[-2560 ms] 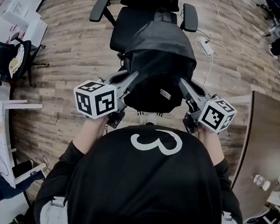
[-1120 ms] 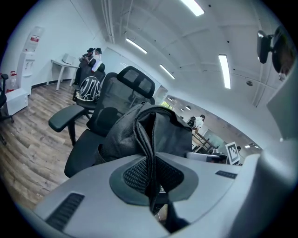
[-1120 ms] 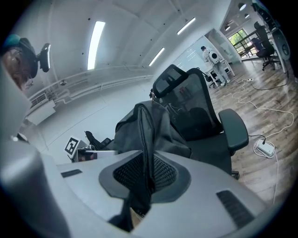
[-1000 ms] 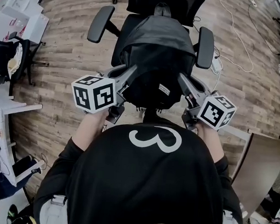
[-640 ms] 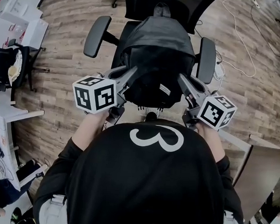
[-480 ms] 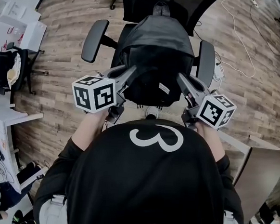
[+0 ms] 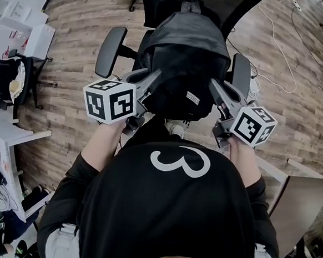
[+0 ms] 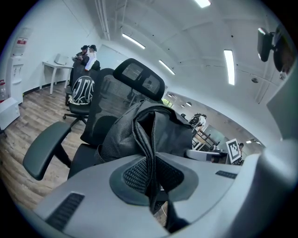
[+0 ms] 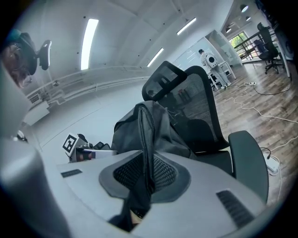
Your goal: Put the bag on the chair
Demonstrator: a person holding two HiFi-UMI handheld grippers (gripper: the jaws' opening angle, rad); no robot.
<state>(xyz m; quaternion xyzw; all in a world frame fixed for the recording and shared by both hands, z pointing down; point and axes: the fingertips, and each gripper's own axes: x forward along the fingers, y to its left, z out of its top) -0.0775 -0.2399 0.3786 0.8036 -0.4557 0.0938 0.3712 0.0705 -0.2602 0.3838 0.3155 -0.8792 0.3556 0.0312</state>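
A black backpack hangs between my two grippers, right over the seat of a black office chair. My left gripper is shut on a fold of the bag's left side. On the opposite side, my right gripper is shut on a fold of its fabric. In both gripper views the bag bulges ahead of the jaws, with the chair's headrest and mesh back behind it. The seat is mostly hidden under the bag. The chair's armrests flank the bag.
Wooden floor all round. A white power strip and cable lie on the floor at the right. A second chair and white desks stand at the left. A brown table is at the lower right. People stand far off.
The chair has come closer beneath the bag as both grippers carried it forward together. The armrests now sit level with the bag's sides. Both grips are unchanged.
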